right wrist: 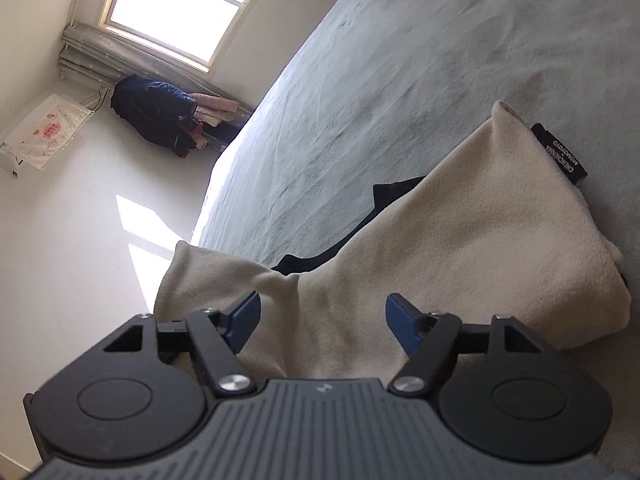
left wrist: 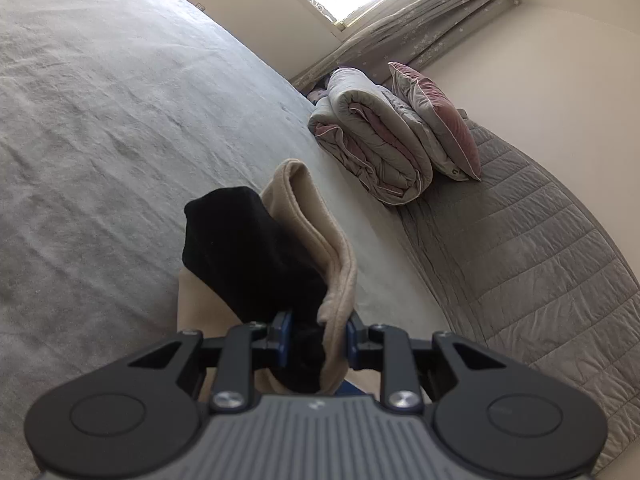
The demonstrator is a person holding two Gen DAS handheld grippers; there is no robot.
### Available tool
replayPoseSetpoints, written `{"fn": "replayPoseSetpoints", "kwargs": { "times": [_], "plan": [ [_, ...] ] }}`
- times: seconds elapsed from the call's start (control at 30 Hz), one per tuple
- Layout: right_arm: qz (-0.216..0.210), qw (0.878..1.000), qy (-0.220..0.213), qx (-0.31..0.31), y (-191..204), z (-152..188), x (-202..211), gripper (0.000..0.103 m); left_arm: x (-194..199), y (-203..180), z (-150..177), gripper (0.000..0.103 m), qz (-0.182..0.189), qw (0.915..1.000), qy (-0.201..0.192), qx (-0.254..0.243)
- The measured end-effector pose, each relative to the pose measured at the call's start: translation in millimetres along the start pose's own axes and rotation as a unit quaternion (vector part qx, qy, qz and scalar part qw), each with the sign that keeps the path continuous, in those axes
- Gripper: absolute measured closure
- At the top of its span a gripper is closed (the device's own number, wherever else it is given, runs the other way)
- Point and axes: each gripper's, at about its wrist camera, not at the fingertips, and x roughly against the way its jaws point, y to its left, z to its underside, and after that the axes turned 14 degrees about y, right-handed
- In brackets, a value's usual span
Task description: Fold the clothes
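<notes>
A beige fleece garment with a black lining (left wrist: pixel 316 236) lies on the grey bed. My left gripper (left wrist: pixel 318 338) is shut on a bunched fold of it, beige outside and black inside, and holds that fold raised off the bed. In the right wrist view the same beige garment (right wrist: pixel 460 248) spreads out ahead, with a black label (right wrist: pixel 559 154) at its far edge and black fabric (right wrist: pixel 384 200) showing beneath it. My right gripper (right wrist: pixel 322 326) is open just above the beige cloth, its blue pads (right wrist: pixel 245 322) apart and holding nothing.
The grey bed sheet (left wrist: pixel 100 140) stretches away to the left. A folded duvet (left wrist: pixel 376 144) and a pink pillow (left wrist: pixel 444 120) lie by a quilted grey cover (left wrist: pixel 540 260). A dark jacket (right wrist: pixel 156 112) hangs under the window (right wrist: pixel 172 8), beyond the bed edge.
</notes>
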Motion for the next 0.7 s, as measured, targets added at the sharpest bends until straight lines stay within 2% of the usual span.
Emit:
{"fn": "replayPoseSetpoints", "kwargs": {
  "times": [0.17, 0.37, 0.5, 0.6, 0.67, 0.7],
  "plan": [
    [-0.035, 0.998, -0.014, -0.04, -9, 0, 10, 0.022, -22, -2, 10, 0.077, 0.005, 0.9995, 0.024, -0.021],
    [-0.053, 0.997, -0.016, -0.058, -10, 0, 10, 0.015, -43, 2, 20, 0.074, 0.015, 0.9983, 0.046, -0.033],
    [-0.052, 0.997, -0.012, -0.054, -8, -4, 5, 0.011, -53, 9, 22, 0.064, 0.046, 0.9968, 0.055, -0.035],
    [-0.048, 0.997, -0.01, -0.051, -7, -5, 6, 0.011, -56, 11, 24, 0.063, 0.057, 0.9953, 0.057, -0.055],
    [-0.046, 0.998, -0.01, -0.05, -7, -5, 7, 0.011, -55, 9, 27, 0.054, 0.067, 0.9934, 0.057, -0.073],
    [-0.045, 0.998, -0.01, -0.05, -7, -5, 7, 0.011, -55, 7, 28, 0.046, 0.074, 0.9922, 0.058, -0.082]
  ]
}}
